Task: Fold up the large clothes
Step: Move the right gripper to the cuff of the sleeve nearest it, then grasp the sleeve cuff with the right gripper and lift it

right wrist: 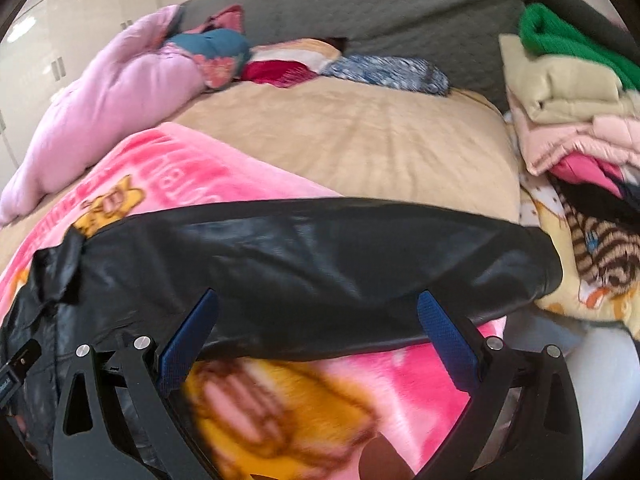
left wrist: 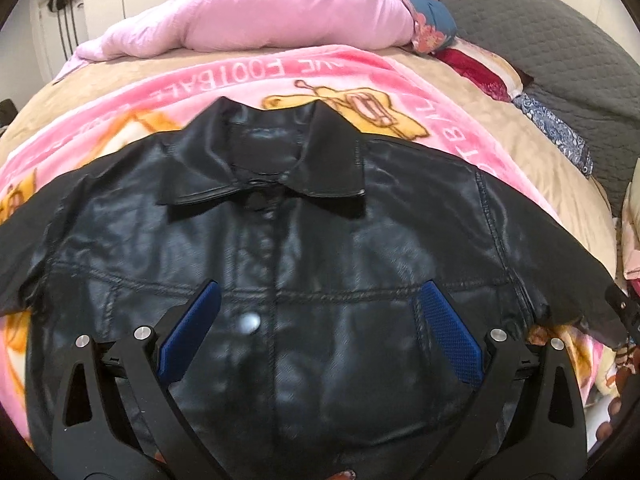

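A black leather jacket [left wrist: 304,240] lies front-up on a pink cartoon blanket [left wrist: 168,92], collar toward the far side, buttons closed, sleeves spread to both sides. My left gripper [left wrist: 320,292] hovers over the jacket's chest, open, with nothing between its blue pads [left wrist: 448,336]. In the right wrist view the jacket's sleeve [right wrist: 340,252] stretches across the blanket [right wrist: 312,384]. My right gripper [right wrist: 320,300] is open just above that sleeve, its fingers on either side of the sleeve's near edge, holding nothing. The other gripper's black body [right wrist: 16,372] shows at the left edge.
A pink quilt [left wrist: 260,8] and pillows lie at the bed's far side against a grey headboard [right wrist: 380,12]. A stack of folded clothes [right wrist: 572,100] with a green knit on top stands at the right. Beige sheet [right wrist: 360,140] lies beyond the blanket.
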Available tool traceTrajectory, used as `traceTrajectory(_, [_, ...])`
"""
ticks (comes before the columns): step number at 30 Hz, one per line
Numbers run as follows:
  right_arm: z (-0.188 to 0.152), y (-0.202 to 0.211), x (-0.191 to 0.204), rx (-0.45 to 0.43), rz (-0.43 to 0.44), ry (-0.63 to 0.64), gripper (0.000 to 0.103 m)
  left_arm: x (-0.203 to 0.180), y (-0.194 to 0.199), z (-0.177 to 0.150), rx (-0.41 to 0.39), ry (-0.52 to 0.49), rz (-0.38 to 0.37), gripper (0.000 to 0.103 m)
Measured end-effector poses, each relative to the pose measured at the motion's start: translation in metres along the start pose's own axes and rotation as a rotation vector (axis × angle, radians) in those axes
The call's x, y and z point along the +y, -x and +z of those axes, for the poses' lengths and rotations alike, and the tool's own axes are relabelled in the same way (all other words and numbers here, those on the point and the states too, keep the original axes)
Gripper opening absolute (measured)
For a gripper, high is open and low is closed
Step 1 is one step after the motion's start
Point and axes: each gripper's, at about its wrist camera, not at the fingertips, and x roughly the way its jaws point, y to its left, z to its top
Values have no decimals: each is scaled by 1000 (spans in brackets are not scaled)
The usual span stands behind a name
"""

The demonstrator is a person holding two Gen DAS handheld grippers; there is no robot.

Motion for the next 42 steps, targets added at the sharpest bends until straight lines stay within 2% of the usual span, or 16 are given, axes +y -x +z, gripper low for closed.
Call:
traceTrajectory(8, [4, -21, -37, 15, -84, -86, 99, -28, -39, 9, 54, -53, 0, 94])
traceTrajectory(13, [2, -32, -87, 23, -173, -280, 99, -39, -61, 14, 64, -83, 34, 94])
traceTrajectory(17, [-4, -40, -131, 54, -232, -443, 99, -41, -80, 16, 86, -79, 34, 94])
traceTrajectory(21, [-9, -49, -163, 90, -205, -568, 99, -42, -85, 17, 75, -78, 33, 94])
traceTrajectory(25, [-16, -70, -187, 134, -105, -717, 99, -43, -88, 16, 71, -79, 34, 95])
traceTrajectory(27, [-17, -76, -193, 120, -57, -770, 99, -43, -88, 16, 69, -80, 33, 95])
traceTrajectory(28, [-17, -78, -194, 104, -32, -788, 92, -42, -88, 17, 68, -78, 29, 95])
traceTrajectory(29, [-16, -78, -192, 75, -2, -791, 72, -42, -84, 18, 67, -80, 24, 94])
traceTrajectory(30, [-15, -77, -191, 60, 6, -792, 65, -44, -79, 20, 68, -92, 10, 94])
traceTrajectory(32, [-11, -66, -184, -15, -2, -769, 34, -52, -58, 25, 9, -105, -41, 94])
traceTrajectory(34, [-8, -55, -178, -72, 18, -751, 25, -63, -44, 32, -36, -127, -92, 94])
traceTrajectory(36, [-2, -43, -173, -140, 59, -728, 22, -75, -45, 39, -43, -138, -133, 94])
traceTrajectory(38, [5, -29, -165, -212, 92, -680, 19, -81, -58, 40, 1, -146, -168, 94])
traceTrajectory(41, [21, -9, -153, -297, 176, -596, 14, -87, -88, 29, 96, -180, -146, 94])
traceTrajectory(42, [26, -2, -148, -323, 210, -566, 13, -87, -90, 26, 87, -192, -146, 94])
